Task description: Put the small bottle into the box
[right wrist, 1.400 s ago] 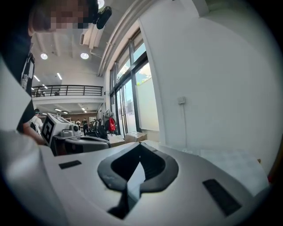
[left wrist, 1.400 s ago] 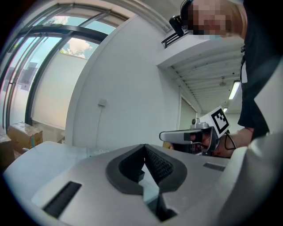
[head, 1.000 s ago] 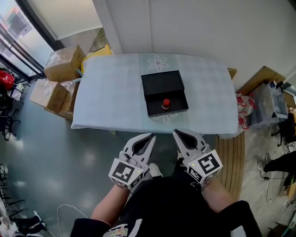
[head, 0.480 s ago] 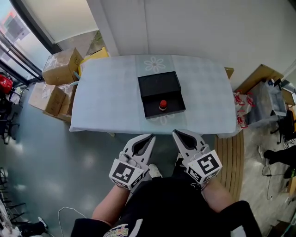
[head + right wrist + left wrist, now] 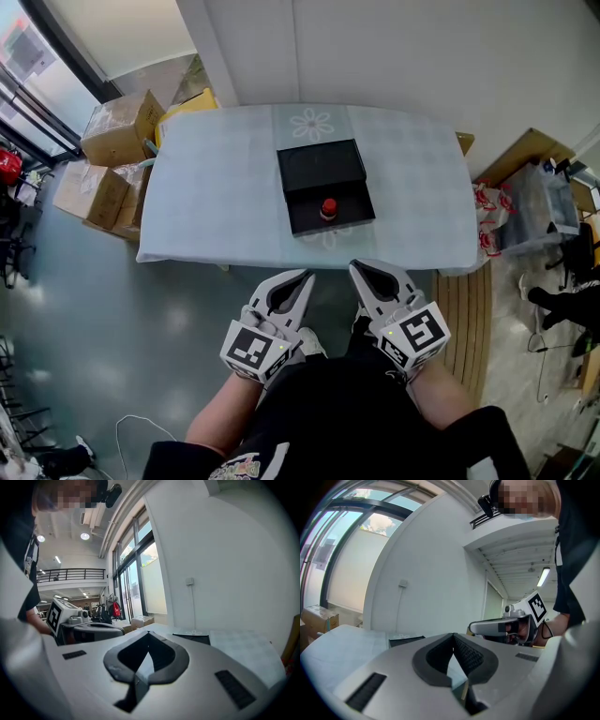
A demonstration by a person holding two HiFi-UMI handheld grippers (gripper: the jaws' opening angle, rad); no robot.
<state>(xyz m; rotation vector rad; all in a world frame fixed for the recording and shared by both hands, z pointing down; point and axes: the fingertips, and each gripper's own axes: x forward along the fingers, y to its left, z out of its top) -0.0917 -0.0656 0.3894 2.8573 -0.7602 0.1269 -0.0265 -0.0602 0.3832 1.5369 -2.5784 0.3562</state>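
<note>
The cloth-covered table (image 5: 216, 187) stands well ahead of the person, with the open black box (image 5: 323, 164) at its middle, placed within easy reach of the near edge. The left gripper (image 5: 302, 277) and right gripper (image 5: 356, 270) hang low against the person's body, well short of the table. Both have their jaws pressed together with nothing between them, which suggests rest rather than work. The small bottle (image 5: 328, 207), red-capped, stands upright inside the nearer half of the box, so the task looks finished. Compared with 1 second ago, the table and box sit slightly further left in the head view. The 2 grippers have kept their place.
</note>
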